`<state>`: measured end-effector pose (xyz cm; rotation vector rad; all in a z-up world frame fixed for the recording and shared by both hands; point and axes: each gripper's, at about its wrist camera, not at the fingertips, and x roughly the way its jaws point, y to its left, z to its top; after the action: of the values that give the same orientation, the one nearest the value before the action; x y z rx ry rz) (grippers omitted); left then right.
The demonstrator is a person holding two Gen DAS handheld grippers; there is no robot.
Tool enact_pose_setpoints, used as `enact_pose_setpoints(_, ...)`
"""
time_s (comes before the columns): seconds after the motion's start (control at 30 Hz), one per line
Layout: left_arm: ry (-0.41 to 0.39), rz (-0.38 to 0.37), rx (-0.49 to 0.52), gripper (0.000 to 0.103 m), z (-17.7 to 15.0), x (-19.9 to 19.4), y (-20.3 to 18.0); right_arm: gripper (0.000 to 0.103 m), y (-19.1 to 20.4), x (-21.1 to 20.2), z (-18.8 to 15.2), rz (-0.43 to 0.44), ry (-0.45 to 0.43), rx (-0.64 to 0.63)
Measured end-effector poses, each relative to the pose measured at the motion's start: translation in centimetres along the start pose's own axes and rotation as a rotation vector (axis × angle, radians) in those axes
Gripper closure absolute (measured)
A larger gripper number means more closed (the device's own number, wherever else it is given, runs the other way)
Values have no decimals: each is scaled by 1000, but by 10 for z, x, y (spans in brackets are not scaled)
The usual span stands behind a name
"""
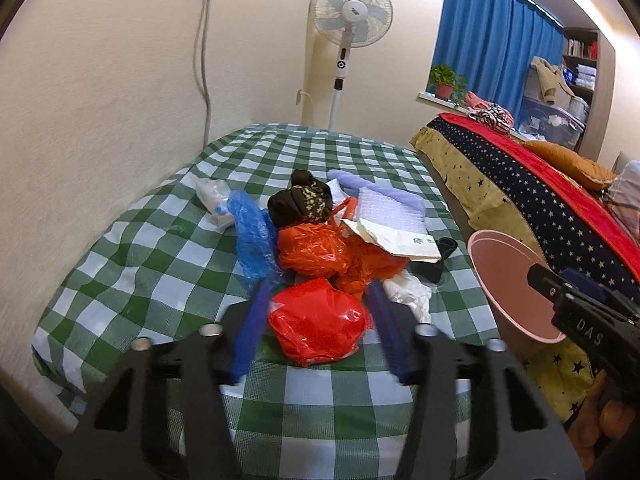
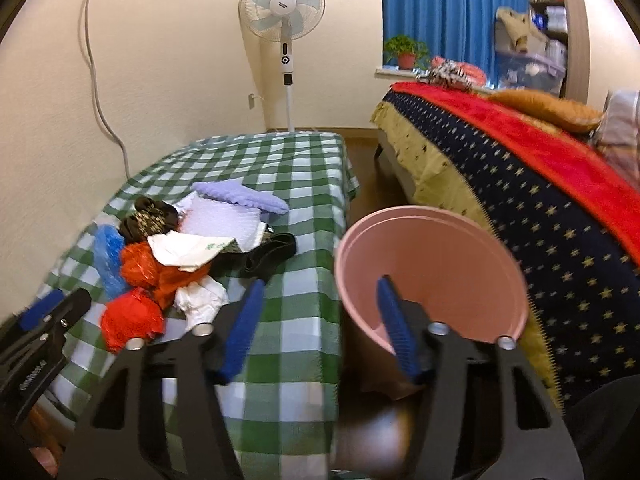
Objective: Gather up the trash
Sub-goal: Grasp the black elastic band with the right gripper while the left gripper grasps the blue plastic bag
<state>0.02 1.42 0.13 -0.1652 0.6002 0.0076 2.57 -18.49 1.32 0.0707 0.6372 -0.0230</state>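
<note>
Left gripper [image 1: 316, 316] brackets the red bag [image 1: 318, 326] on the checked table [image 1: 160, 280], fingers half-narrowed, pads apparently not yet pressing. Right gripper [image 2: 320, 326], half open, straddles the pink bin's [image 2: 432, 264] near rim. Judged step: first pickup; next, close and lift binward.

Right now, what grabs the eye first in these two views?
The trash pile mid-way along the checked table: orange, blue and white bags, paper, dark cloth, and nearest of all a red bag between the left gripper fingers. Next, the pink bin tilted between the table and the starry bed, one finger of the right gripper inside its rim.
</note>
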Motion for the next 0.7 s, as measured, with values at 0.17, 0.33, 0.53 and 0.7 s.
enact_pose_setpoints(0.17, 2, 14, -7, 72, 3, 8, 4, 61, 4, 18, 5, 65, 16, 38)
enact_pose_setpoints(0.33, -19, 54, -32, 75, 12, 15, 15, 71, 12, 44, 7, 91, 58, 32)
enact_pose_setpoints(0.53, -16, 84, -62, 75, 20, 29, 25, 73, 19, 74, 10, 127, 106, 39)
enact_pose_setpoints(0.7, 3, 96, -63, 75, 24, 46, 27, 72, 23, 93, 13, 152, 140, 46)
